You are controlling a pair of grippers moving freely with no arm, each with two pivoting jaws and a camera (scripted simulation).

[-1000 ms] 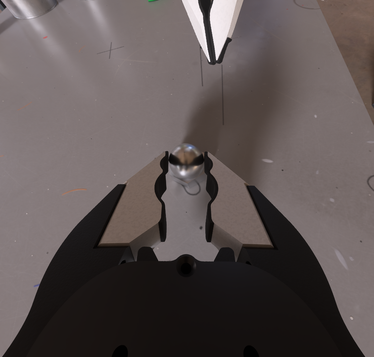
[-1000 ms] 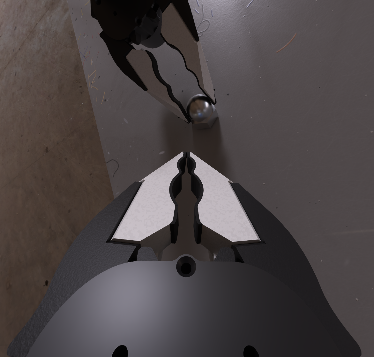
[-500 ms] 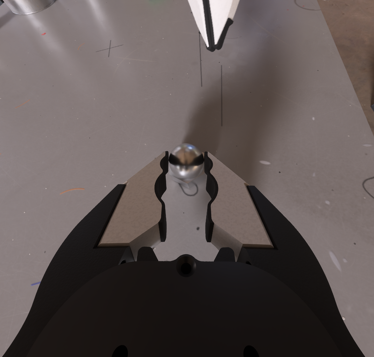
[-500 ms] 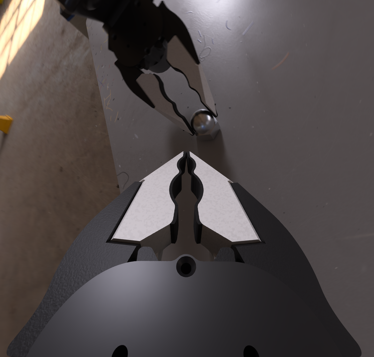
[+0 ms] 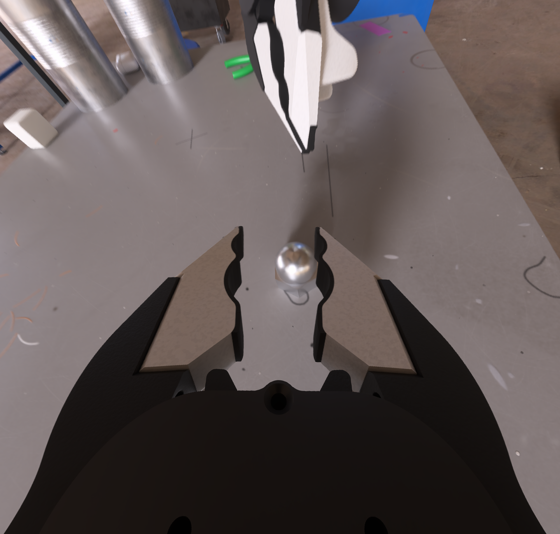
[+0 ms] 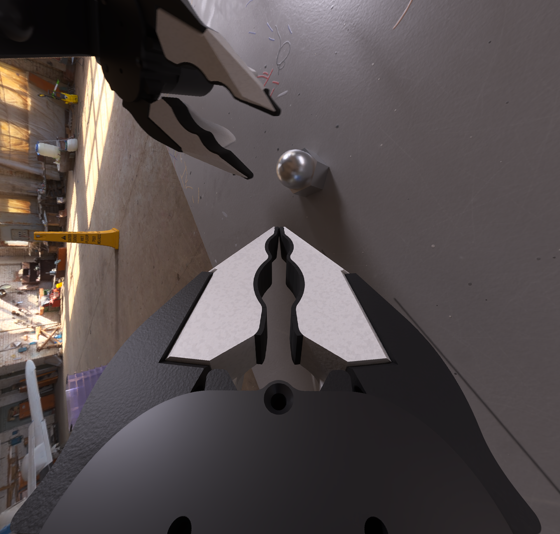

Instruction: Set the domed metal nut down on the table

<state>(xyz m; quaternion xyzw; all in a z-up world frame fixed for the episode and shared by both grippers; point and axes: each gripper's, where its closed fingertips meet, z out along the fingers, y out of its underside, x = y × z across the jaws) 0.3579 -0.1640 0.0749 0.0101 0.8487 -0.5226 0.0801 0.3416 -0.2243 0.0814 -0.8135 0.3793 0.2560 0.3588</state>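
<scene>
The domed metal nut [image 5: 294, 266] stands on its hex base on the grey table [image 5: 121, 216], dome up. My left gripper [image 5: 278, 231] is open and empty; the nut shows between its fingers, near the right finger [image 5: 348, 292]. In the right wrist view the nut [image 6: 298, 171] sits free on the table [image 6: 424, 156], apart from the open left gripper [image 6: 260, 142]. My right gripper [image 6: 278, 230] is shut and empty, a short way from the nut. It also shows in the left wrist view [image 5: 306, 148], beyond the nut and raised.
Two metal cylinders [image 5: 60, 50] [image 5: 145, 29] stand at the back left. Green-handled pliers [image 5: 239, 68] lie behind the right gripper, and a white block [image 5: 30, 128] is at the far left. The table edge [image 6: 188, 201] runs close to the nut, with the floor and a yellow sign [image 6: 78, 238] beyond.
My left gripper has opened and let go of the nut, then drawn back from it. The nut now stands alone on the table. The right gripper stays shut; both views have tilted.
</scene>
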